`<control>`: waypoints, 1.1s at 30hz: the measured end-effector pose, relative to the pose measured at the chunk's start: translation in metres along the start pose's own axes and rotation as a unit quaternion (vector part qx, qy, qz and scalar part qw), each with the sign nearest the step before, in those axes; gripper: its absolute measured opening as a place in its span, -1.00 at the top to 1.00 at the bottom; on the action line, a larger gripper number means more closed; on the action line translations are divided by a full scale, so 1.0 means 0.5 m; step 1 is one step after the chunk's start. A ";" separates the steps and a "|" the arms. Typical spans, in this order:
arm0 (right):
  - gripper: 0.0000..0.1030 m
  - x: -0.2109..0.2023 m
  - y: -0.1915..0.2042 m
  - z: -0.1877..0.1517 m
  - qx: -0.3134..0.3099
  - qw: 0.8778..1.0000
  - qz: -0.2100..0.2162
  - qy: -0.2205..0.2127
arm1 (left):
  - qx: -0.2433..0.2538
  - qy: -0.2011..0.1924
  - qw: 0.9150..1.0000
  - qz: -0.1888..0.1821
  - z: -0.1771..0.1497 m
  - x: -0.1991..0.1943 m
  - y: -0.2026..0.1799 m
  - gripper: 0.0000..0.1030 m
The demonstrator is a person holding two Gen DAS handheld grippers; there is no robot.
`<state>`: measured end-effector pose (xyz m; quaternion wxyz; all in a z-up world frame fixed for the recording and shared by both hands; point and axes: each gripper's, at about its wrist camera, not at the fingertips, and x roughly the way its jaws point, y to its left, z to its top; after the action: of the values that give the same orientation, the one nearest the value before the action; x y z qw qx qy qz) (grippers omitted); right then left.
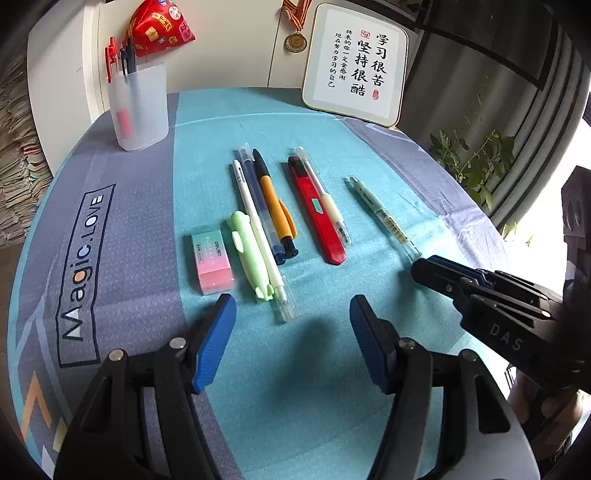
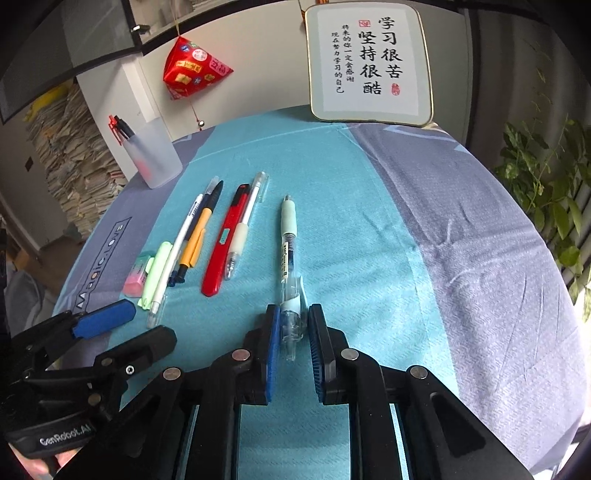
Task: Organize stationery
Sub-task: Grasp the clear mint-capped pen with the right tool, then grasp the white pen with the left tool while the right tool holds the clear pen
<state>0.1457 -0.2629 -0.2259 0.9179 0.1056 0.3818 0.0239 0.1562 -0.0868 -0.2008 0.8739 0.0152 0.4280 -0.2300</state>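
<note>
The table (image 1: 122, 229) is covered by a cloth in teal and grey-blue panels, with "Magic.LOVE" printed along a grey band at the left. At the back edge a framed calligraphy plaque (image 1: 356, 62) is propped against a white wall, beside a medal (image 1: 295, 41) on a striped ribbon and a red printed pouch (image 1: 159, 26) hung from a cord. A frosted pen cup (image 1: 139, 105) with a few pens in it stands at the far left corner; stacked papers are seen beyond it, and a leafy plant (image 1: 476, 158) at the right by a bright window. On the teal panel a row of stationery is laid out — a pink-and-green eraser (image 1: 213, 261), a pale green novelty pen (image 1: 251, 254), a white pen (image 1: 258, 230), a dark blue pen (image 1: 263, 212), an orange-and-black pen (image 1: 275, 206), a red utility knife (image 1: 317, 210) and a clear gel pen (image 1: 327, 199) touching its right side. Set apart to the right lies a clear pen with a mint-green grip (image 2: 289, 254), its barrel transparent and labelled, its clip pale green. Its near end is gripped between the blue pads of the right gripper (image 2: 291, 325), the pen lying on the cloth. The left gripper (image 1: 291, 317) is held with its fingers apart and nothing between them, above bare cloth just short of the eraser and the green pen.
</note>
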 end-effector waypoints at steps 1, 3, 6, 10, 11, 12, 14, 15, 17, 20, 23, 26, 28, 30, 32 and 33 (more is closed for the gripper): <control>0.68 -0.004 -0.006 -0.003 0.005 1.000 0.002 -0.001 | 0.001 -0.001 1.000 0.005 0.000 0.001 -0.003 -0.09; 0.68 -0.009 -0.017 -0.006 0.014 1.000 0.005 -0.001 | 0.007 0.000 1.000 0.015 0.000 0.002 -0.008 0.18; 0.68 -0.014 -0.028 -0.008 0.019 1.000 0.007 -0.001 | 0.009 0.007 1.000 0.010 -0.001 0.001 -0.011 0.40; 0.68 -0.017 -0.037 -0.011 0.027 1.000 0.014 -0.004 | 0.007 0.008 1.000 0.001 -0.004 0.002 -0.018 0.43; 0.68 -0.018 -0.039 -0.012 0.029 0.999 0.016 -0.004 | 0.009 0.008 1.000 0.007 -0.003 0.003 -0.021 0.46; 0.68 -0.018 -0.040 -0.012 0.029 0.999 0.018 -0.005 | 0.010 0.009 1.000 0.009 -0.001 0.005 -0.023 0.50; 0.68 -0.020 -0.043 -0.014 0.029 0.999 0.021 -0.005 | 0.015 0.008 1.000 0.015 0.001 0.009 -0.027 0.51; 0.68 -0.021 -0.046 -0.015 0.031 0.999 0.024 -0.005 | 0.017 0.007 1.000 0.020 0.003 0.011 -0.029 0.51; 0.68 -0.022 -0.052 -0.016 0.037 0.999 0.030 -0.005 | 0.014 0.004 1.000 0.025 0.006 0.015 -0.029 0.54; 0.68 -0.024 -0.061 -0.018 0.042 0.998 0.036 -0.005 | -0.003 0.000 1.000 0.031 0.014 0.018 -0.016 0.77; 0.68 -0.027 -0.067 -0.020 0.046 0.998 0.036 -0.007 | -0.024 0.001 1.000 0.010 0.018 0.016 0.001 0.78; 0.68 -0.029 -0.068 -0.022 0.044 0.999 0.031 -0.008 | -0.018 -0.003 1.000 0.009 0.012 0.011 -0.005 0.79; 0.68 -0.032 -0.071 -0.023 0.046 0.998 0.030 -0.009 | -0.012 -0.004 1.000 0.009 0.006 0.007 -0.014 0.79; 0.68 -0.035 -0.078 -0.023 0.054 0.998 0.034 -0.011 | -0.008 -0.007 1.000 0.004 0.000 -0.001 -0.020 0.79; 0.68 -0.042 -0.084 -0.023 0.062 0.997 0.035 -0.015 | -0.001 -0.012 1.000 0.006 -0.002 -0.011 -0.025 0.79; 0.68 -0.046 -0.086 -0.022 0.063 0.997 0.033 -0.017 | -0.001 -0.015 1.000 0.006 -0.002 -0.016 -0.026 0.79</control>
<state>0.1202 -0.3057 -0.2263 0.9144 0.1762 0.3634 0.0287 0.1460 -0.0948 -0.1930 0.8815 0.0132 0.4153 -0.2243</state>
